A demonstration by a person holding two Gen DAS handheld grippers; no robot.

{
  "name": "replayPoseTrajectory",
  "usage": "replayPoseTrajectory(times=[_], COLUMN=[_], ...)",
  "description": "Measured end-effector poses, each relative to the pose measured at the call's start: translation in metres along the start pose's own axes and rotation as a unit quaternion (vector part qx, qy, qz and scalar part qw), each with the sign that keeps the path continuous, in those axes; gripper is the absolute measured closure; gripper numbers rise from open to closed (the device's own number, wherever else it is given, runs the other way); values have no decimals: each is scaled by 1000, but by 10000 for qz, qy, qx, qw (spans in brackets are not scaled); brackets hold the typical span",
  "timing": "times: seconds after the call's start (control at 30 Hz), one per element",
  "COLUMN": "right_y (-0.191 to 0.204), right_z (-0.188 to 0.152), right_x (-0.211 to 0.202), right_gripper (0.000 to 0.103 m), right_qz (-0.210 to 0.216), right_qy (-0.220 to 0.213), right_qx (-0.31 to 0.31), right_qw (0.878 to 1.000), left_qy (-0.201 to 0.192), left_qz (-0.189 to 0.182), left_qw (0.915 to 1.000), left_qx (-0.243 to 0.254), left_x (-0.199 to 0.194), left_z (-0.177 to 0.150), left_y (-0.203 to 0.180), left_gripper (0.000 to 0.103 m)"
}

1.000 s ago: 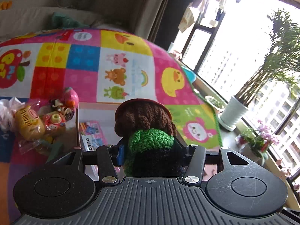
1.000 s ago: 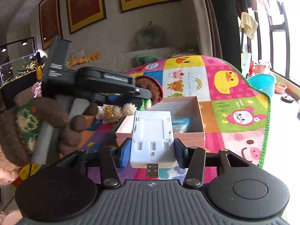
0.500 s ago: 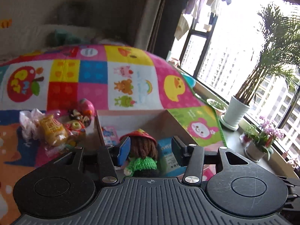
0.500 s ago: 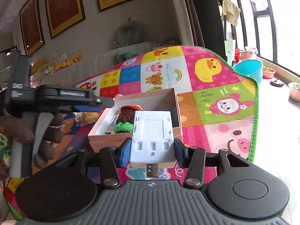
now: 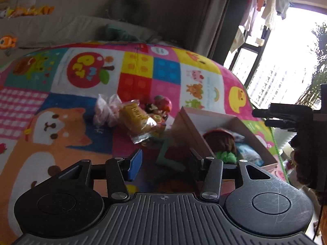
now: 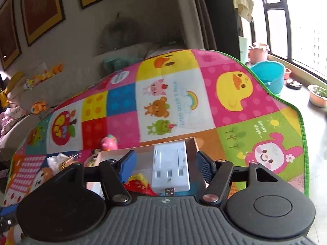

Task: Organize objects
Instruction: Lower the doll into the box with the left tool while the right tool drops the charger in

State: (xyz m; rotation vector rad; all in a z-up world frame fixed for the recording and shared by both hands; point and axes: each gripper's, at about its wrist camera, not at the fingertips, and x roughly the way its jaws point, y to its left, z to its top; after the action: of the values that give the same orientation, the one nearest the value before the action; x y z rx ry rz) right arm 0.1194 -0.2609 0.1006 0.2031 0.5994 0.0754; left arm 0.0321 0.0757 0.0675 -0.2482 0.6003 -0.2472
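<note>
White USB adapter block [image 6: 170,166] sits between the right tool's [image 6: 163,166] jaws, over the open pink box [image 6: 143,153], plug end toward the camera. Jaws have just been opening: clear gap on both sides of the block, pads not pressing it. Reads as a release into the box; can't tell if it already rests on the contents or is mid-drop.

Crocheted doll [image 5: 221,143] (brown hair, red hat, green top) lies inside the box [image 5: 216,120], against the near wall, beside a blue packet. So the box is the collection bin, and two items are in or going in.

Left tool [image 5: 164,162] is half open with nothing between the jaws, hanging just left of the box over the play mat [image 5: 61,134]. It points toward the loose pile still on the mat: yellow snack bag [image 5: 139,120], clear wrapped packet [image 5: 106,110], pink round toy [image 5: 163,103], a green piece just ahead of the jaws. Likely the next pick comes from there.

Right tool's body also shows at the right edge of the left view.
</note>
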Motion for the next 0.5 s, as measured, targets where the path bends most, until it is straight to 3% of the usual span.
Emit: replayPoseTrajectory(times=[0.17, 0.37, 0.4, 0.5], right_y=[-3, 21, 28, 46], right_z=[-28, -52, -55, -59], right_x=[-17, -40, -44, -52], right_gripper=[38, 37, 34, 31], right_qz=[110, 324, 379, 506], right_qy=[-59, 140, 141, 182], right_qx=[-144, -664, -786, -1036], right_qw=[9998, 9972, 9961, 9932], left_qy=[290, 410, 452, 545], left_qz=[-9, 83, 160, 518], left_qw=[9994, 9991, 9987, 9965], left_qx=[-193, 53, 163, 366], left_x=[44, 99, 108, 123], left_z=[-1, 3, 2, -3], left_y=[16, -7, -12, -17], left_gripper=[50, 51, 52, 70])
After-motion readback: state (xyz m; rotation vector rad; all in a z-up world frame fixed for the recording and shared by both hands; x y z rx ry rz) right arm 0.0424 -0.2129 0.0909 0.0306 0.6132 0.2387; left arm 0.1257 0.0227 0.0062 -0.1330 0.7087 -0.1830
